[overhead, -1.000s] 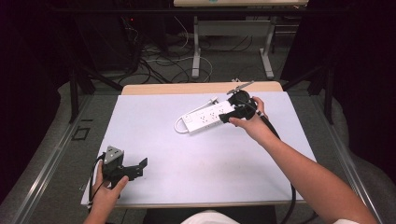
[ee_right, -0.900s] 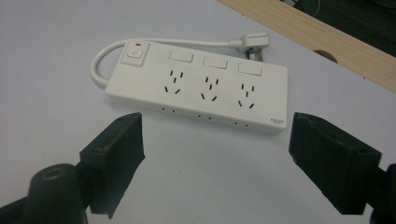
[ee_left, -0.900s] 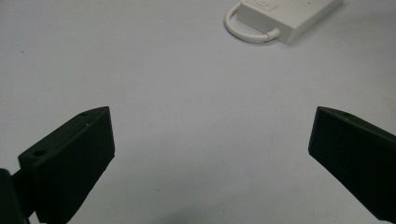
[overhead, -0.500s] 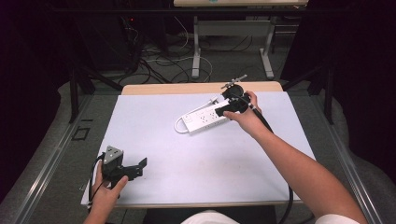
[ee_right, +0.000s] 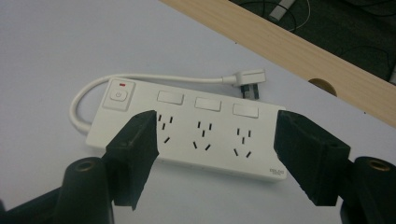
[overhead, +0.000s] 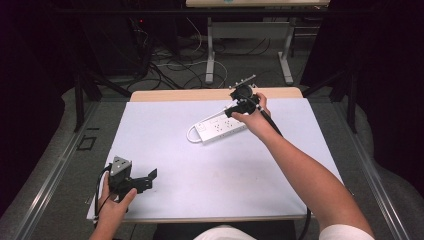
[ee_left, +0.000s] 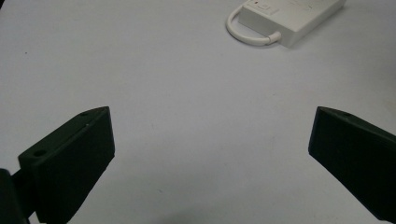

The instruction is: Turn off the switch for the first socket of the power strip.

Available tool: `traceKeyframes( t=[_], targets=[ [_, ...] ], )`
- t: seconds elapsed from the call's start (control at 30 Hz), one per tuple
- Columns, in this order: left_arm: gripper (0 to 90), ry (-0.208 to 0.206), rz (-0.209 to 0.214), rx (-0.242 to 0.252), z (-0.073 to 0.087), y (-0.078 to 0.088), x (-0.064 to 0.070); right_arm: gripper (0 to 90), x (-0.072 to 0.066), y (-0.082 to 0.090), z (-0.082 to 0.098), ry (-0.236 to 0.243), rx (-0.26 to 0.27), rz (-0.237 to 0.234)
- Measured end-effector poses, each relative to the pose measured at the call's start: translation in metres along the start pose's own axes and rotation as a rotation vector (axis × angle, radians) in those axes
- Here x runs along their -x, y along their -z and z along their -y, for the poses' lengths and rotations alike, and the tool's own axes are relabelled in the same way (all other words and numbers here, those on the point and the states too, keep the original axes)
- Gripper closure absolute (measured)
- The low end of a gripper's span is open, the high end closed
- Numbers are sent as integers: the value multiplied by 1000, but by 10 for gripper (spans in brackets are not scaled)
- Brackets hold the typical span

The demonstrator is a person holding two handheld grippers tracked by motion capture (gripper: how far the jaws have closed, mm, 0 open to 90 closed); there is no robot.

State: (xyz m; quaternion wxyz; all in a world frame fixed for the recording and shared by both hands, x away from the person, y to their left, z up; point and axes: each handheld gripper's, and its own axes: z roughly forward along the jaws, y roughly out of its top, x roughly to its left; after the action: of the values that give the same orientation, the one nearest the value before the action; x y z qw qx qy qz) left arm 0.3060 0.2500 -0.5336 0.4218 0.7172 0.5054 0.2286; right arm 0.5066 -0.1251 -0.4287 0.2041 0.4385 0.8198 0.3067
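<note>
Right tool (overhead: 239, 106) shifts toward 12 o'clock over the power strip (overhead: 220, 127), narrowing, nothing gripped, lining up; left tool (overhead: 145, 179) wide, idle.

The table (overhead: 220, 165) is seen from above and behind the person's side in the high view, looking forward and down, from well off. The left gripper view is taken low over the bare sheet, facing the far power strip (ee_left: 285, 18). The right gripper view is held close above that strip (ee_right: 191, 135), shared by all three views.
</note>
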Motion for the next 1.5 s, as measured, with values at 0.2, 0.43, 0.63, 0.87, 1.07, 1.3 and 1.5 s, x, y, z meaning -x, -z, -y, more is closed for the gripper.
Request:
traceKeyframes(
  t=[0.2,0.43,0.63,0.87,1.07,1.3,1.5],
  targets=[
    [3,1,1,1,0,0,0,358,2,-10,-3,-33,-4,-6],
    [3,0,1,2,0,0,0,403,8,-23,-6,-74,-6,0],
    [3,-1,2,1,0,0,-1,422,11,-34,-7,-97,-5,8],
    [3,-2,3,1,0,0,0,442,14,-41,-7,-109,-8,14],
    [3,-2,2,2,0,0,-1,475,13,-50,-6,-122,-25,19],
    [3,-1,3,7,0,0,-1,537,10,-59,-5,-114,-16,12],
    [3,-3,4,3,0,1,-1,599,9,-70,-3,-124,-28,1]
  ],
)
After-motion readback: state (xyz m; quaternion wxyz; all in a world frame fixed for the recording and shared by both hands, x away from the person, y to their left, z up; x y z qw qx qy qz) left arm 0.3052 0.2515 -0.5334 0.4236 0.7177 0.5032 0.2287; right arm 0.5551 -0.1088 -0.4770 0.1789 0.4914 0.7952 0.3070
